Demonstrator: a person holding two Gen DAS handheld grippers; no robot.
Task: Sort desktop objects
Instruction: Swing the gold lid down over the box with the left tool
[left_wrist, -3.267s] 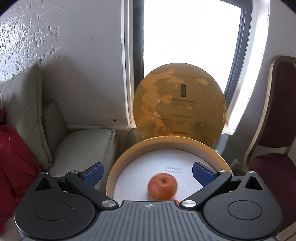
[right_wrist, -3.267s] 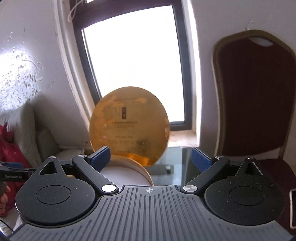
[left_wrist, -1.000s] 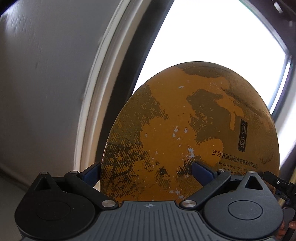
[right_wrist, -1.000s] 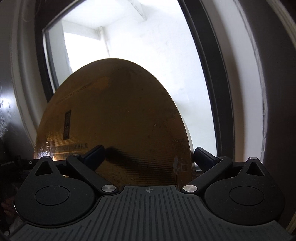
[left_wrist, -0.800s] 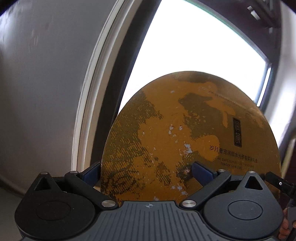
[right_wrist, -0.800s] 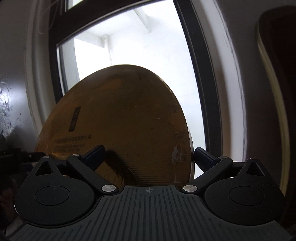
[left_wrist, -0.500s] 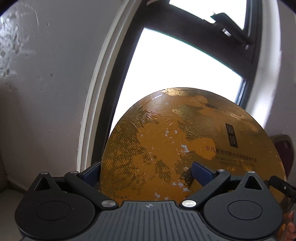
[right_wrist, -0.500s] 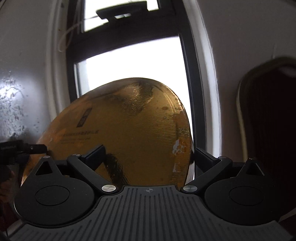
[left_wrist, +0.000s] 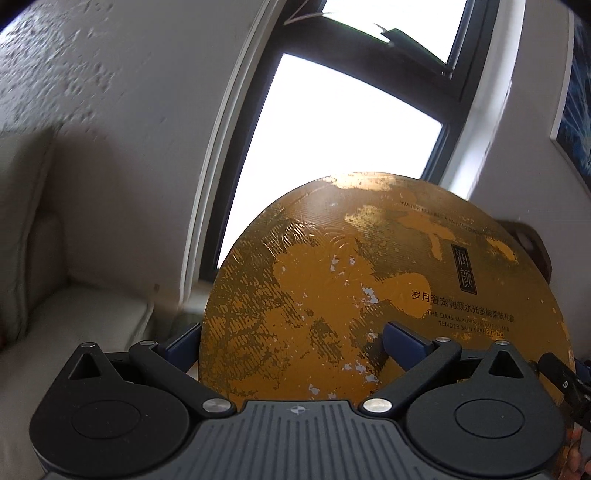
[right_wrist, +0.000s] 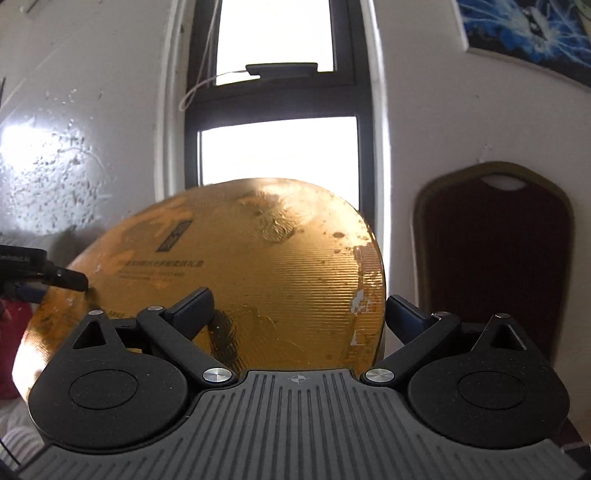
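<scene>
Background: rough white plaster wall (left_wrist: 110, 110), tall dark-framed window (right_wrist: 277, 147) blown out with daylight, cream sofa cushion (left_wrist: 26, 206) at left, dark red chair with gold trim (right_wrist: 495, 251) at right, blue framed picture (right_wrist: 528, 29) in the upper right.

Round gold lid with black printed text (left_wrist: 369, 288) is up in the air in front of the window, tilted back, held between the two grippers.

Left gripper (left_wrist: 291, 341): blue-padded fingers (left_wrist: 402, 341) set wide, one either side of the lid's left edge. Can't tell whether the pads are actually pressing on it.

Right gripper (right_wrist: 299, 306): also spread wide, left pad over the lid face, right pad just beside the lid's right rim. Contact not confirmable either.

Each wrist view catches the other gripper's tip at the lid's far edge.
</scene>
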